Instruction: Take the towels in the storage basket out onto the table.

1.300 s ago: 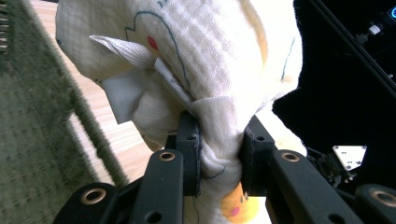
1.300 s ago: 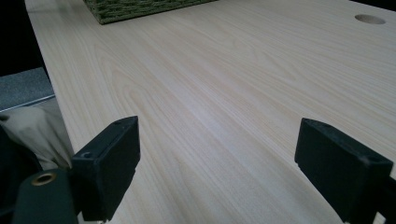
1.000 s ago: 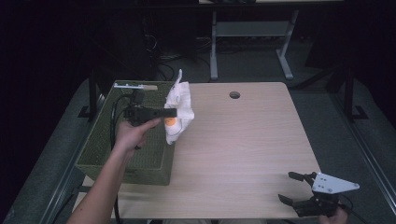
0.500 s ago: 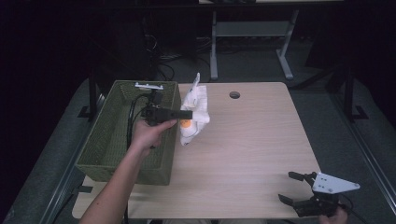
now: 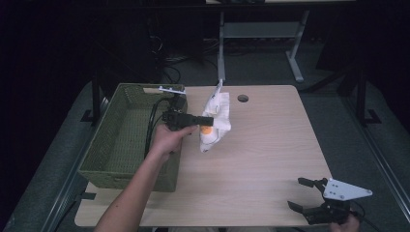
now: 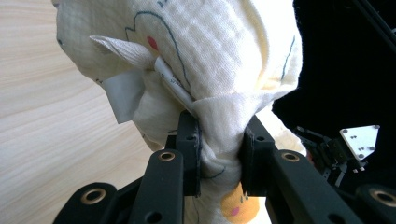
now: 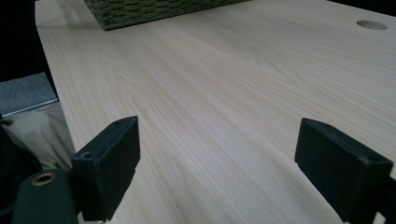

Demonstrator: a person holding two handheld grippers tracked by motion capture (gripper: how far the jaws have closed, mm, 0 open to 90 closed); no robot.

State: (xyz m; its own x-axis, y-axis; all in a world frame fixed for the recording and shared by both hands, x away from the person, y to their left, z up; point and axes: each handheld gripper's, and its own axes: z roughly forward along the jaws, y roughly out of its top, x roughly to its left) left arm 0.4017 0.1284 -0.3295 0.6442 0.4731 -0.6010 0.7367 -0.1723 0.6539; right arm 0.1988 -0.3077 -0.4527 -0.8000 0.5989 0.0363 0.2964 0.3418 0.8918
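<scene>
Your left gripper (image 5: pixel 205 120) has its fingers (image 6: pixel 189 154) clamped on a cream-white waffle-weave cloth with coloured printed drawings (image 5: pixel 215 121), pinching a gathered fold of it. In the left gripper view a grey-white label (image 6: pixel 122 97) hangs from the cloth's seam just above the fingers, and an orange printed patch shows below them. The cloth hangs in a loose bundle just beside the right-hand rim of the green woven rectangular basket (image 5: pixel 126 145), with one corner sticking up; its lower end is at or just above the pale wood-grain counter (image 5: pixel 270 145), and you cannot tell from the pictures whether it touches. Your left hand (image 5: pixel 169 137) reaches across the basket's near right corner.

Your right gripper (image 5: pixel 302 194) sits well apart from the basket, at the counter's near right corner, its fingers (image 7: pixel 109 161) spread wide with nothing between them. In the right gripper view bare counter lies between the two fingers, the basket at the far edge and a round cable hole (image 7: pixel 372 24) farther right.
</scene>
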